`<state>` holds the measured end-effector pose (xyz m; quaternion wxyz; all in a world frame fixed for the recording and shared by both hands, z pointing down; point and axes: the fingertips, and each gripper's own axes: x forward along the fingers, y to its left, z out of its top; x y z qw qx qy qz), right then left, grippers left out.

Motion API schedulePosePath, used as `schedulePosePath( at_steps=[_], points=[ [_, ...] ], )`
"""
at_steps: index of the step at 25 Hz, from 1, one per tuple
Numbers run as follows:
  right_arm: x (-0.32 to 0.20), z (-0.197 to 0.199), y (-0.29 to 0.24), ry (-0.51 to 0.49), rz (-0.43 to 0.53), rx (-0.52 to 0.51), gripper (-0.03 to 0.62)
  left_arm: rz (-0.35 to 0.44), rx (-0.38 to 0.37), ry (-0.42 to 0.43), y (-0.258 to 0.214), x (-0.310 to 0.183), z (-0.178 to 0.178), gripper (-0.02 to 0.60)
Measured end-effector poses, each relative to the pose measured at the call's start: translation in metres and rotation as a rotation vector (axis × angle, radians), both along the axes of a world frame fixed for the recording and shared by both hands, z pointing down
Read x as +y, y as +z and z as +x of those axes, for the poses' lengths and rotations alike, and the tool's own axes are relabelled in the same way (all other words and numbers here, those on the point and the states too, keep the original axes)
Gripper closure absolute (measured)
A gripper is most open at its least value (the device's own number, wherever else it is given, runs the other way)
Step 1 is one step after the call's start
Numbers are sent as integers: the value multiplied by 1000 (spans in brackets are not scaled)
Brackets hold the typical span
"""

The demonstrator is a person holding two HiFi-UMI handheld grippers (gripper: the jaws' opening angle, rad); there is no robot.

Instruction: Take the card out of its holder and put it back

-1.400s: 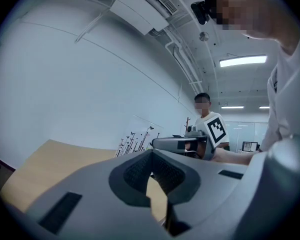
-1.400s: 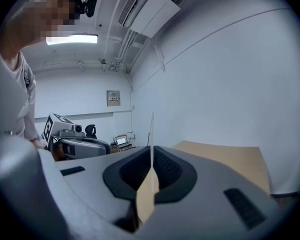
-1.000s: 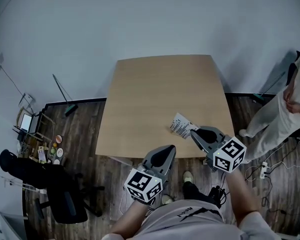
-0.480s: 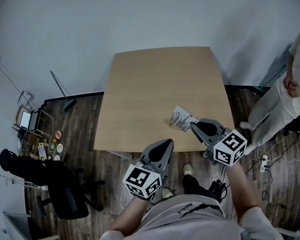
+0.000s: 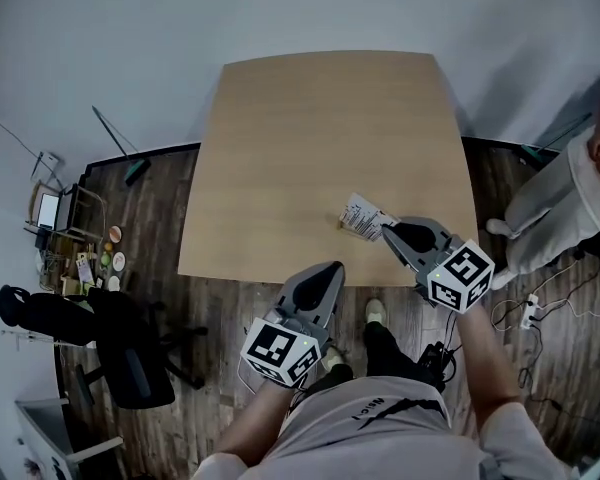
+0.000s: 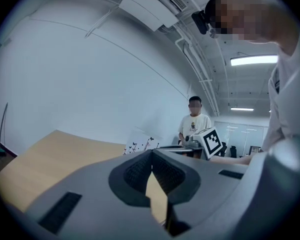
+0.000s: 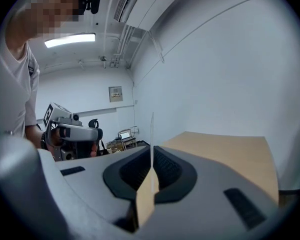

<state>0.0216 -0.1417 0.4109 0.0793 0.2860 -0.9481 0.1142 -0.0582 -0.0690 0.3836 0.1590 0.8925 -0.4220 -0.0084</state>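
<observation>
A white card with black print is held up over the near right part of the wooden table. My right gripper is shut on its near edge. In the right gripper view the card stands edge-on, pinched between the jaws of that gripper. In the left gripper view the card shows side-on. A small yellowish spot lies under the card's left corner; I cannot tell whether it is the holder. My left gripper hangs just off the table's near edge, shut and empty, its jaws pressed together.
A person in light clothes stands right of the table, also in the left gripper view. On the dark wood floor to the left are a black chair, a cluttered stand and a broom.
The head camera has shifted, so the table sits higher and larger in the frame. The right gripper still holds the card at the same spot near the table's right front; the left stays shut.
</observation>
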Motion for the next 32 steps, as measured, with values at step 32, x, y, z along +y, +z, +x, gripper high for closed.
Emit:
schedulePosePath(
  at_steps=[32],
  points=[
    [-74,-15,187,-235,-161,72,568,-228,-43,-187,97,-78,7,569]
  ],
)
